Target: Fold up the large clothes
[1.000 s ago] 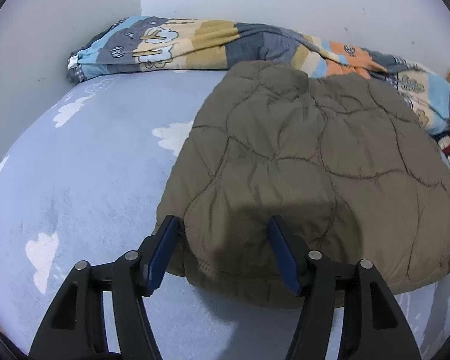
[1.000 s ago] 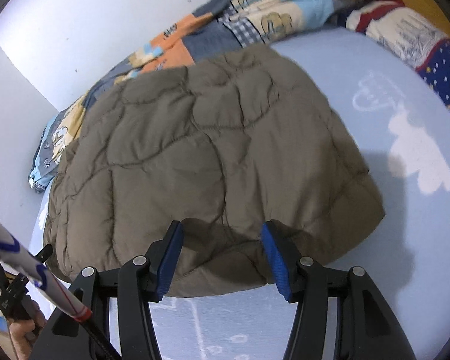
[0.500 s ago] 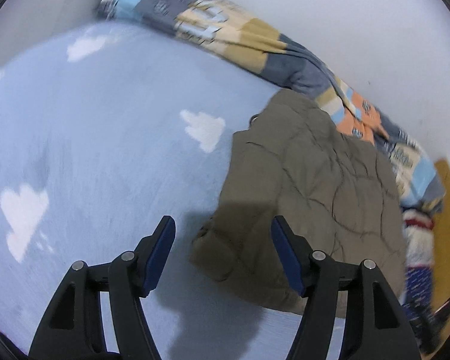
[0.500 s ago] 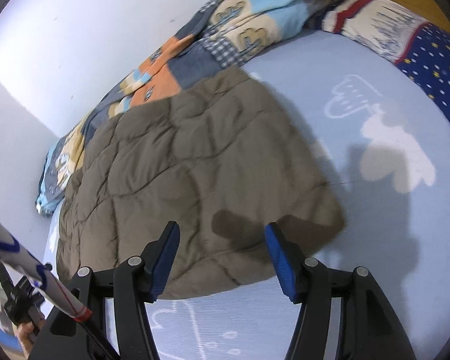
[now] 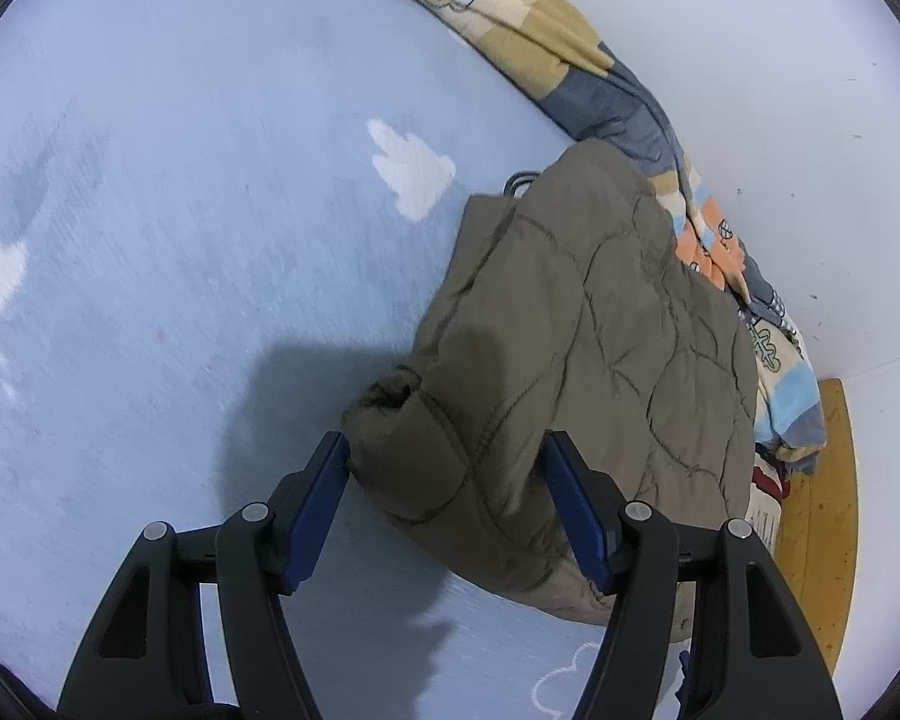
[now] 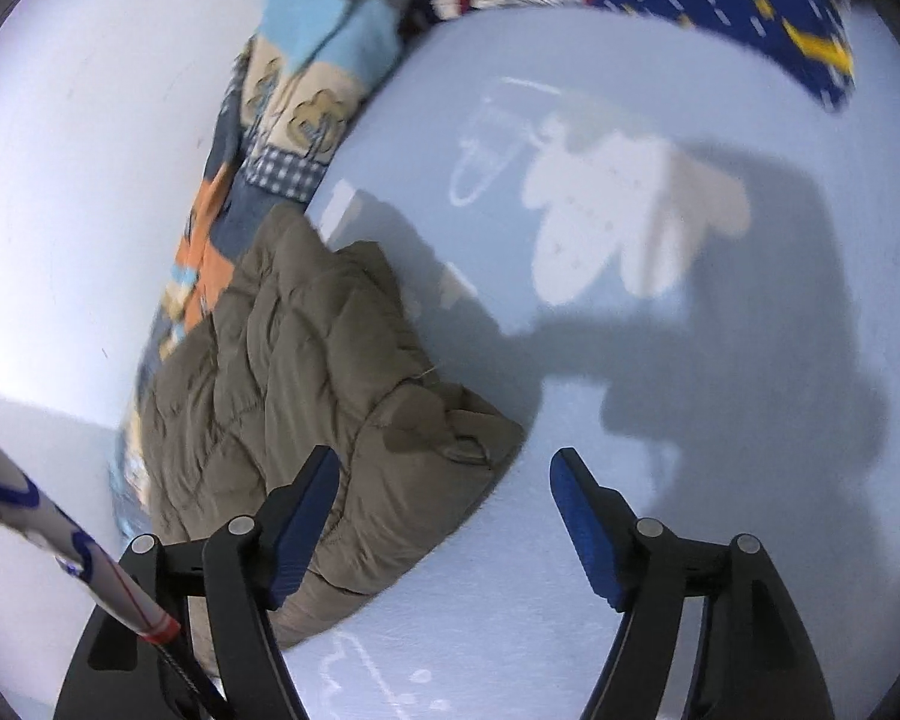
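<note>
Pale blue cloud-print bed sheet [image 5: 150, 240]; olive quilted padded jacket [image 5: 582, 348] folded compact, further fold possibly left; left hand-held gripper [image 5: 444, 504] apart, straddling jacket corner; right hand-held gripper [image 6: 444, 516] just widening, jacket corner between jaws, unclamped

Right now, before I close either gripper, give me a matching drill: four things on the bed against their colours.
Things:
1 quilted jacket
2 bed sheet
3 gripper pads
4 pillow

Colours:
A light blue with white clouds
B navy with yellow marks
C olive brown
D blue

Pairs: 1-C, 2-A, 3-D, 4-B
</note>
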Motion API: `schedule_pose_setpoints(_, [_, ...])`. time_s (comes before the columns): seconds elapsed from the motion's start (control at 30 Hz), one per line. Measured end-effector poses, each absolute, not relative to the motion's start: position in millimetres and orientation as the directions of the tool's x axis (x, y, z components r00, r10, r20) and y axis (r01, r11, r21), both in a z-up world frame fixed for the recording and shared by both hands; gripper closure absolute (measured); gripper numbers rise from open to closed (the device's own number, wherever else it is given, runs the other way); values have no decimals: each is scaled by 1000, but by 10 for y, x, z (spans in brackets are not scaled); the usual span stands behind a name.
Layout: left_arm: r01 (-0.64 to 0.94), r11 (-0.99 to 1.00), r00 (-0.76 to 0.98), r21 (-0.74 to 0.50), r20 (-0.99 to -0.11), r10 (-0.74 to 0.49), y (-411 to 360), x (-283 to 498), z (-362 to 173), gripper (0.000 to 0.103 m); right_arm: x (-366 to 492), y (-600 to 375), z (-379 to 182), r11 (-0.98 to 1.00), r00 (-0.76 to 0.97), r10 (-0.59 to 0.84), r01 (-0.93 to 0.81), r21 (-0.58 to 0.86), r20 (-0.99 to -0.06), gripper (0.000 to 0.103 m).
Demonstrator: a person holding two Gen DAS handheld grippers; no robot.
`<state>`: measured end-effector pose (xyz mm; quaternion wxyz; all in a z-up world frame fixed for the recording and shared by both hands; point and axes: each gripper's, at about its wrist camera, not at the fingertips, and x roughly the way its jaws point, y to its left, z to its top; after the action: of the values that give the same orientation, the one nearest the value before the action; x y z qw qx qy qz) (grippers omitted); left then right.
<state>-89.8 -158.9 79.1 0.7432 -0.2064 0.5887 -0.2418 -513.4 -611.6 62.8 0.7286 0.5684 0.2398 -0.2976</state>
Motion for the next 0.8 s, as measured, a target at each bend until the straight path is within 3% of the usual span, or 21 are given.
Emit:
schedule_pose_setpoints(0.37, [90, 782, 181, -617, -762, -622, -1614, -894, 676, 33, -5014, -6138, 322, 68, 773, -99, 633, 771, -627, 24])
schedule_pose_setpoints(0.63, [79, 760, 197, -645, -738, -646, -1709, -893, 475, 18, -4765, -6123, 179, 65, 796, -117, 602, 796, -593, 19])
schedule_pose_setpoints(0.8, [54, 730, 205, -682, -708, -676, -1792, -873, 353, 16, -4699, -6150, 120, 100, 810, -111, 586, 804, -576, 19])
